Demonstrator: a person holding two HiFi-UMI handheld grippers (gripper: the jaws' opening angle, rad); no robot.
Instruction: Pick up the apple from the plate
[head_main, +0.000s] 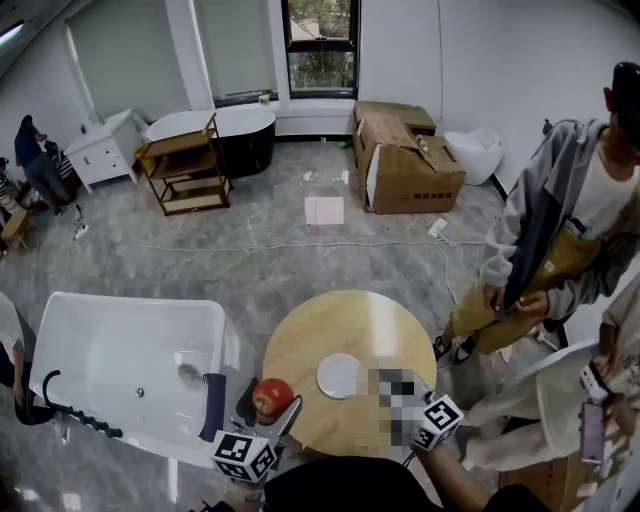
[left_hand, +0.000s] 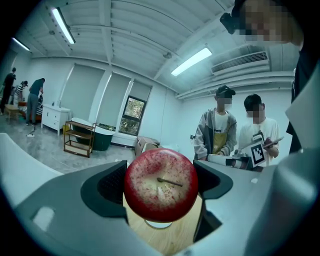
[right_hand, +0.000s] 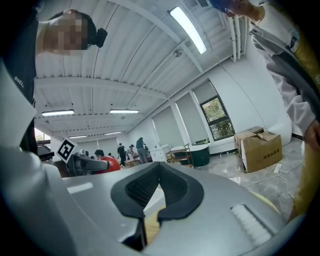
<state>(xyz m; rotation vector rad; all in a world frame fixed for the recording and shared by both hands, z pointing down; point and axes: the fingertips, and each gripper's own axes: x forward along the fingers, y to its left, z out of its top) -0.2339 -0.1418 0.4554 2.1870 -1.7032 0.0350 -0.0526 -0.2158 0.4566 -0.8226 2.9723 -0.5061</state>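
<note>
A red apple (head_main: 271, 396) hangs above the near left edge of the round wooden table (head_main: 310, 340), with my left gripper (head_main: 268, 405) shut on it. In the left gripper view the apple (left_hand: 160, 184) fills the gap between the dark pads, stem end toward the camera. The white plate (head_main: 339, 375) lies bare on the table to the right of the apple; a slice of the plate (left_hand: 159, 225) shows under the fruit. My right gripper (head_main: 412, 392) is at the table's near right, partly under a mosaic patch. Its jaws meet at the tips with nothing between them (right_hand: 159, 172).
A white bathtub (head_main: 120, 370) stands left of the table. A person in a grey jacket (head_main: 545, 240) stands at the right, another sits holding a phone (head_main: 592, 430). Cardboard boxes (head_main: 405, 160), a wooden shelf cart (head_main: 185, 165) and a cable (head_main: 300, 245) lie farther back.
</note>
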